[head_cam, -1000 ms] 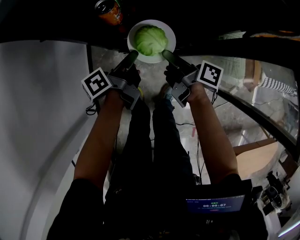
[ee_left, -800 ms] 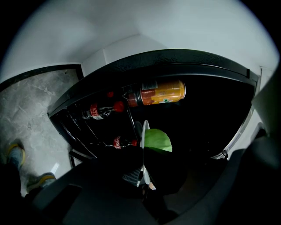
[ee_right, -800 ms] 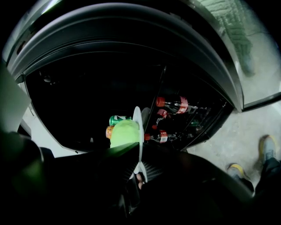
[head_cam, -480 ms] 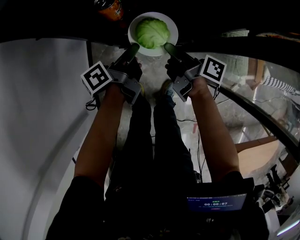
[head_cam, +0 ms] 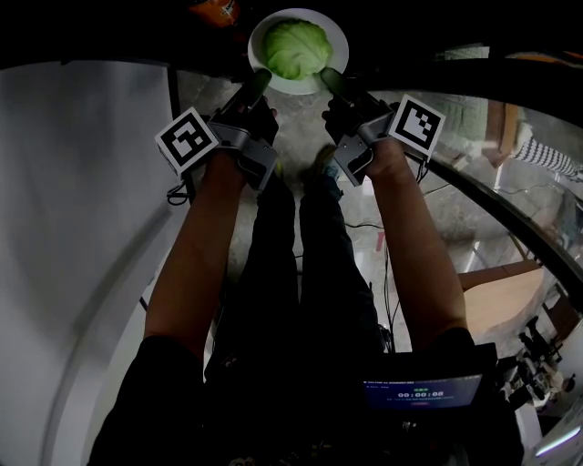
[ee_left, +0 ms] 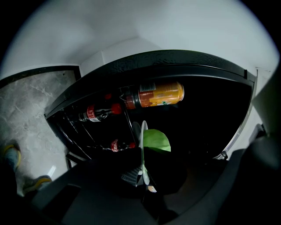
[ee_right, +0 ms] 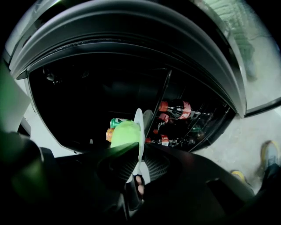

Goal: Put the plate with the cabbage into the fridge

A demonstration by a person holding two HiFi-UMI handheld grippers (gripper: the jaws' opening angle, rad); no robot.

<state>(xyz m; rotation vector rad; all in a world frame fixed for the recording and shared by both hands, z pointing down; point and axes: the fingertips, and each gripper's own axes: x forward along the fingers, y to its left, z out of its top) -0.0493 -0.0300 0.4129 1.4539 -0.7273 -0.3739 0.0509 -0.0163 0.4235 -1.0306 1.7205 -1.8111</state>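
A white plate (head_cam: 332, 27) carries a green cabbage (head_cam: 295, 48) and hangs at the dark mouth of the open fridge (ee_left: 206, 114). My left gripper (head_cam: 259, 82) is shut on the plate's near-left rim. My right gripper (head_cam: 330, 80) is shut on the near-right rim. In the left gripper view the plate (ee_left: 143, 136) shows edge-on with the cabbage (ee_left: 156, 139) to its right. In the right gripper view the plate (ee_right: 139, 132) is also edge-on, with the cabbage (ee_right: 125, 133) on its left.
An orange drink bottle (ee_left: 154, 95) lies inside the fridge above the plate. Red-capped cola bottles (ee_left: 94, 113) sit in the door rack (ee_right: 184, 118). A green can (ee_right: 116, 121) stands deeper inside. The pale fridge door (head_cam: 82, 200) is to my left, a glass-edged surface (head_cam: 492, 118) to my right.
Both grippers have carried the plate with the cabbage forward and upward in the head view, deeper into the fridge opening. The orange bottle has slid nearly out of that view.
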